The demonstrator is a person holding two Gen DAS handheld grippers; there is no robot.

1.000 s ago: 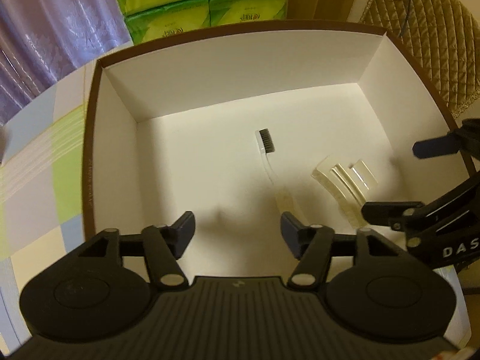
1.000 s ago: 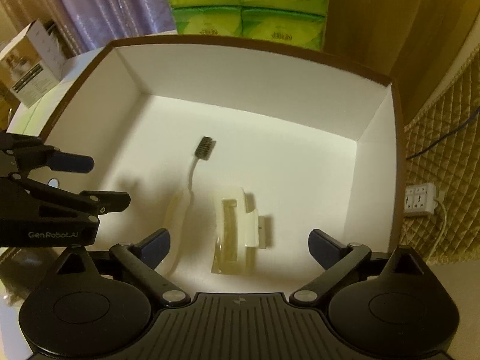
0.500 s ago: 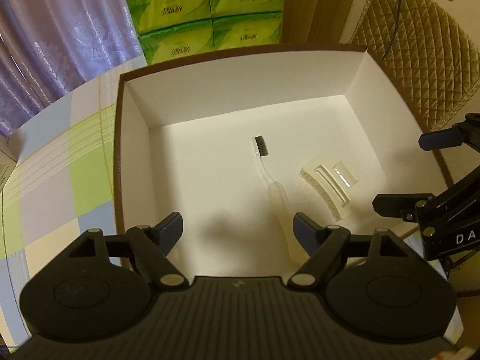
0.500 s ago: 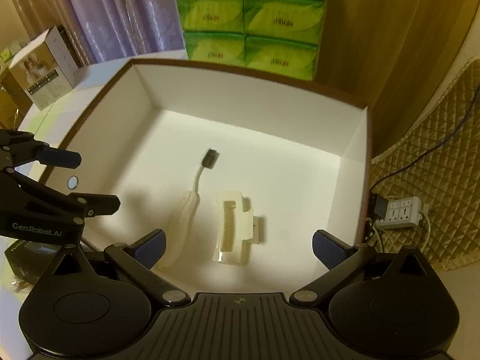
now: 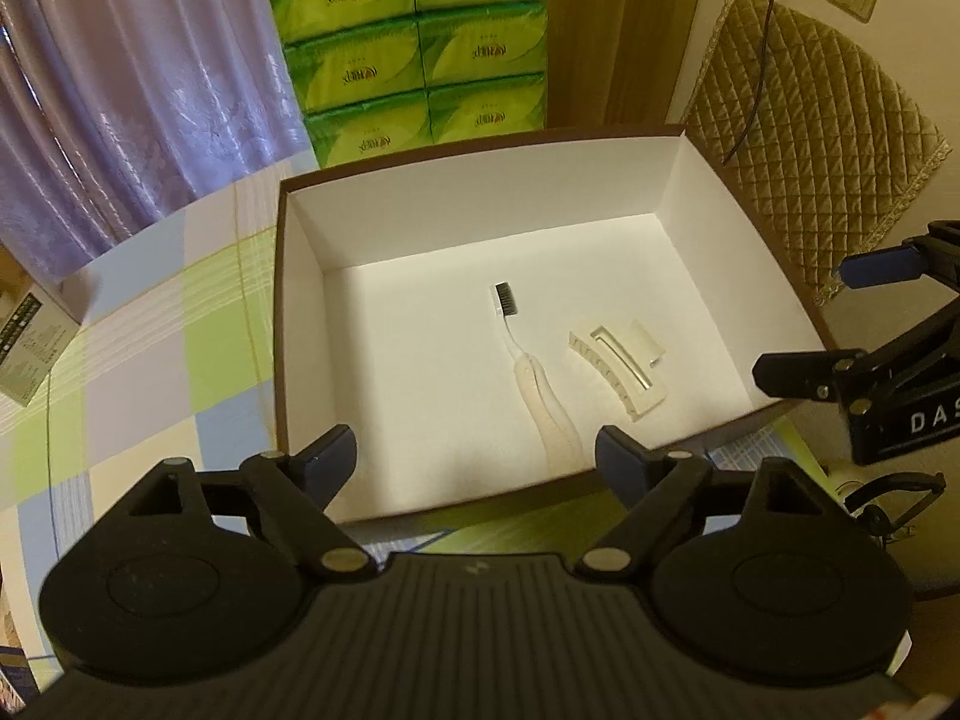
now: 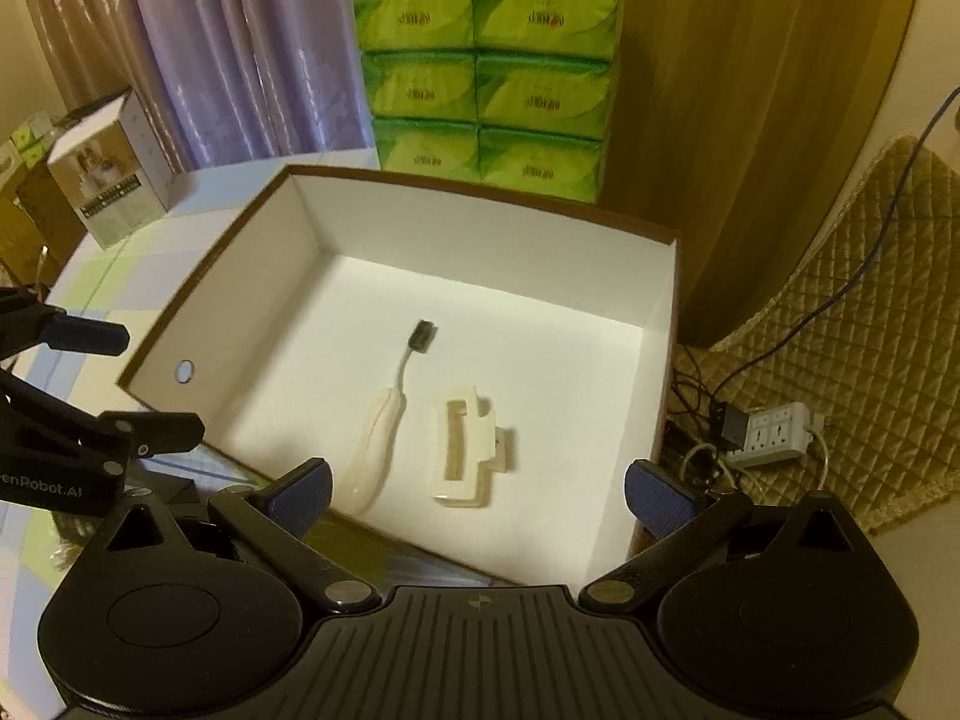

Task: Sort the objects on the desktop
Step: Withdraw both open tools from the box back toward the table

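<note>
A brown box with a white inside [image 5: 303,312] [image 6: 657,360] stands on the checked tablecloth. On its floor lie a cream toothbrush with dark bristles [image 5: 537,384] [image 6: 381,438] and, just right of it, a cream hair claw clip [image 5: 618,369] [image 6: 465,450]. My left gripper [image 5: 474,462] hangs open and empty above the box's near wall. My right gripper [image 6: 477,489] is open too, empty, above the box's near right corner. Each gripper shows at the edge of the other's view: the right gripper [image 5: 840,324] and the left gripper [image 6: 138,381].
Stacked green tissue packs [image 5: 414,42] [image 6: 486,90] stand behind the box. A small printed carton [image 6: 105,180] [image 5: 27,348] sits at the table's left. A quilted cushion [image 5: 822,120], a power strip [image 6: 774,432] and cables lie off the table's right side. Curtains hang behind.
Both grippers have pulled back and risen away from the box, so the whole box and more of the room show. The toothbrush and clip have stayed in place.
</note>
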